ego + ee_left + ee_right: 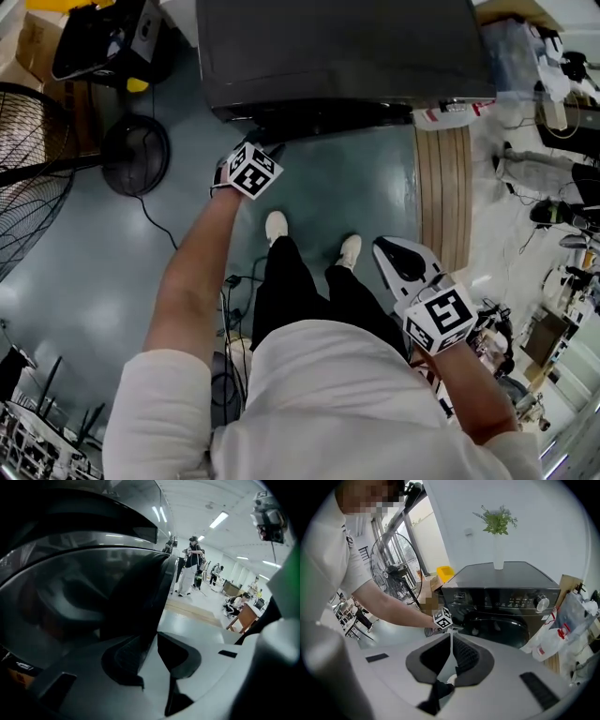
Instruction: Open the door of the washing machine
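Note:
The dark washing machine (337, 47) stands in front of me, its round glass door (501, 630) closed on the front. My left gripper (264, 145) reaches to the door's left edge. In the left gripper view the door (70, 597) fills the left side. Its dark rim (145, 606) runs down between the jaws of that gripper (157, 637). It lies against the left pad, and a gap shows beside the right pad, so the jaws are open. My right gripper (384, 248) hangs back by my right leg. In its own view this gripper (451, 637) has its tips together on nothing.
A standing fan (28, 178) and its round base (136, 155) are to the left, with cables (234, 281) on the floor. A wooden board (442, 192) and plastic bags (555, 634) sit to the machine's right. A vase with a plant (498, 541) stands on top. People (191, 566) stand far off.

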`<state>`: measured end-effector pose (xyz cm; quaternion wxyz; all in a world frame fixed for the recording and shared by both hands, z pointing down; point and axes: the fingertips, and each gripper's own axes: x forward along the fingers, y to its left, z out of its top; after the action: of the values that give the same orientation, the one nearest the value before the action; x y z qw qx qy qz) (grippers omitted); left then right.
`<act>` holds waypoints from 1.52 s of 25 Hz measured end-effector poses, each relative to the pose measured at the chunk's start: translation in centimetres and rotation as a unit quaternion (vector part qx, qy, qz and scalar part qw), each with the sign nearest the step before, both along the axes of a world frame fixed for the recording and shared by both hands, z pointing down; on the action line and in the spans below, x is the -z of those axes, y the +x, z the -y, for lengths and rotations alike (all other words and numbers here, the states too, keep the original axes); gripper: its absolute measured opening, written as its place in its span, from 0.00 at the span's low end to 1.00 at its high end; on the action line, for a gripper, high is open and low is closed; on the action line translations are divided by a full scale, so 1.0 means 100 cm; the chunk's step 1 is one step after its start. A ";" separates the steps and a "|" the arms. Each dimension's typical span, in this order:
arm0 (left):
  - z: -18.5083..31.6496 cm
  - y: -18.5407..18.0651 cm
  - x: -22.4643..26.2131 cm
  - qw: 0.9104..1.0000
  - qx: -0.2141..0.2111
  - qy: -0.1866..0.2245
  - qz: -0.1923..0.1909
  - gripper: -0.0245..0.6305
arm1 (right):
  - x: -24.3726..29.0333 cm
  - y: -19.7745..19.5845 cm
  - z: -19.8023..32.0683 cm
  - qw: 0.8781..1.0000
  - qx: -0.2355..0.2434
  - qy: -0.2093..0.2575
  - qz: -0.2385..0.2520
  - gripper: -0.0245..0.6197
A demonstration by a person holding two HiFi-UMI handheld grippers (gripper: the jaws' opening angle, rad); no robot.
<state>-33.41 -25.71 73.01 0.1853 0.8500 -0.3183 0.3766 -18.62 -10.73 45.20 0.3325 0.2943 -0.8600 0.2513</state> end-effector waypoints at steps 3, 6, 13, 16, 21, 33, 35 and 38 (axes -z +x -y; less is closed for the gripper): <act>0.000 0.002 -0.003 1.000 0.007 -0.001 0.003 0.21 | -0.003 0.010 -0.003 1.000 -0.007 -0.004 -0.001 0.08; 0.000 0.001 -0.003 1.000 0.013 -0.006 -0.001 0.21 | -0.004 0.014 -0.007 1.000 -0.010 -0.004 0.001 0.07; -0.025 0.014 -0.004 1.000 0.022 -0.017 -0.003 0.19 | -0.005 0.035 -0.017 1.000 -0.016 -0.006 0.005 0.07; -0.040 0.023 -0.004 0.999 0.033 -0.019 -0.005 0.19 | -0.006 0.043 -0.023 1.000 -0.016 -0.006 0.009 0.07; -0.067 0.037 -0.007 0.998 0.055 -0.032 -0.005 0.19 | -0.007 0.058 -0.031 1.000 -0.013 -0.005 0.016 0.07; -0.111 0.075 -0.007 0.993 0.107 -0.043 0.003 0.18 | -0.014 0.117 -0.055 0.999 -0.002 -0.008 0.033 0.06; -0.118 0.081 -0.007 0.992 0.117 -0.048 0.005 0.18 | -0.014 0.127 -0.054 0.999 -0.003 -0.006 0.035 0.06; -0.129 0.089 -0.008 0.990 0.129 -0.058 0.007 0.18 | -0.017 0.138 -0.054 0.999 -0.005 -0.004 0.039 0.05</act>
<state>-24.47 -12.76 73.82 0.2787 0.7870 -0.4044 0.3734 -4.80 -5.35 46.91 0.2986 0.2875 -0.8697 0.2681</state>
